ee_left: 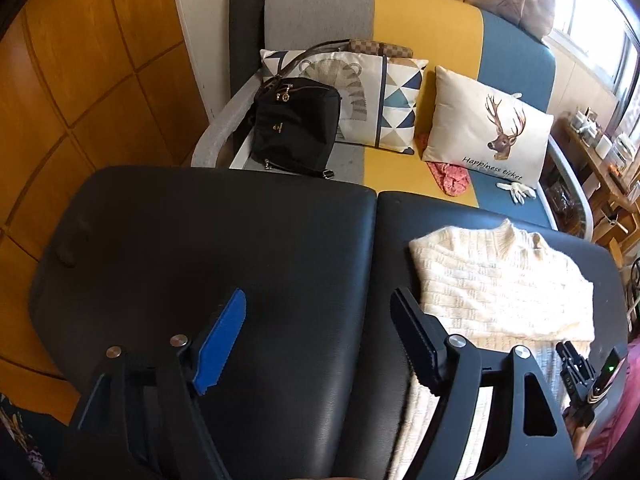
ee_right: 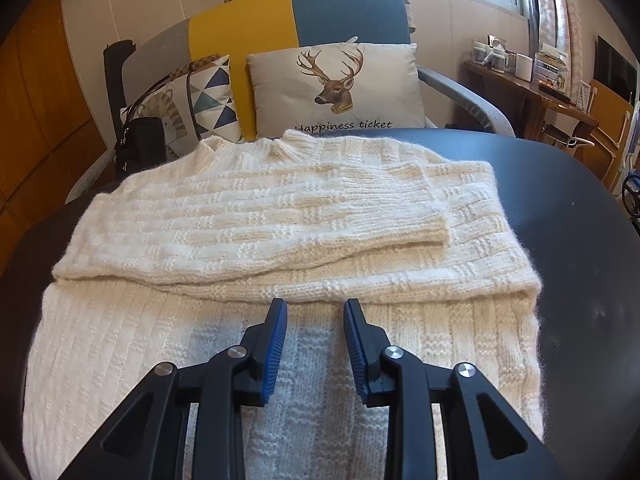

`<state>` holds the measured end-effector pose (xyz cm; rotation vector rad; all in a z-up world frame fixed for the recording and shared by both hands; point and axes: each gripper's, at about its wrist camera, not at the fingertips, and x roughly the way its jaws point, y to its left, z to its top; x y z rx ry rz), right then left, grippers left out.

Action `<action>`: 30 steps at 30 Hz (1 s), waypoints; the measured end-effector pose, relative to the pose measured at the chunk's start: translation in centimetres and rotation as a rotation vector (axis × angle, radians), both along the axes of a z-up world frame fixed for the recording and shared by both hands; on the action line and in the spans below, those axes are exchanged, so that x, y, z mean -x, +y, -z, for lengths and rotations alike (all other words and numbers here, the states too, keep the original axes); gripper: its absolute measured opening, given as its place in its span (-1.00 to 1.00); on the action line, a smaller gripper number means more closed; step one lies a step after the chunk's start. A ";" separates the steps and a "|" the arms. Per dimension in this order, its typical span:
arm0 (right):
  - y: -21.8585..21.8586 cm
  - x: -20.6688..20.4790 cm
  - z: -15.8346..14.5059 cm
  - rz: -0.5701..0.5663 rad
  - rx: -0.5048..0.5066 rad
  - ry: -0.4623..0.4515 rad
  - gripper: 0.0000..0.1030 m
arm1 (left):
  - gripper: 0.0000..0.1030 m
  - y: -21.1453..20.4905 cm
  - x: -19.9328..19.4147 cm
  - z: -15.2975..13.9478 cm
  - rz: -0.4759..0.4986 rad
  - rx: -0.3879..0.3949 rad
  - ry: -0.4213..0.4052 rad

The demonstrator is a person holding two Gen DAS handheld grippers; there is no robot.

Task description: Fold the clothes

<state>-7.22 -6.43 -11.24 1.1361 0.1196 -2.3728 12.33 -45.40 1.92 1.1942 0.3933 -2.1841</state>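
A cream knitted sweater (ee_right: 280, 216) lies flat on the black padded table (ee_right: 560, 200), collar toward the sofa. One sleeve is folded across its chest and the upper part overlaps the lower body. My right gripper (ee_right: 315, 304) hovers over the sweater's lower half with its blue pads a little apart and nothing pinched between them. In the left wrist view the sweater (ee_left: 500, 280) lies to the right. My left gripper (ee_left: 318, 296) stands wide open over the bare black table (ee_left: 200, 240), just left of the sweater's edge, and holds nothing.
Behind the table stands a grey, yellow and blue sofa (ee_left: 424, 12) with a black bag (ee_left: 296, 124), a triangle-patterned cushion (ee_left: 396, 100) and a deer cushion (ee_left: 488, 128). Wooden panelling (ee_left: 80, 80) runs along the left. A cluttered wooden side table (ee_right: 532, 88) stands at the right.
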 end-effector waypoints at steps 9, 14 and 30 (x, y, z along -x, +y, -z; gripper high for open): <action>-0.1 0.0 -0.1 -0.007 -0.007 0.000 -0.44 | 0.56 -0.3 -0.3 0.6 -0.003 0.020 -0.043; -0.2 -0.1 -0.2 -0.010 -0.011 0.004 -0.44 | 0.56 -0.1 -0.4 0.4 0.001 0.013 -0.033; 0.3 -0.9 -1.0 -0.016 -0.003 0.020 -0.44 | 0.56 1.2 0.1 0.3 0.015 0.036 -0.048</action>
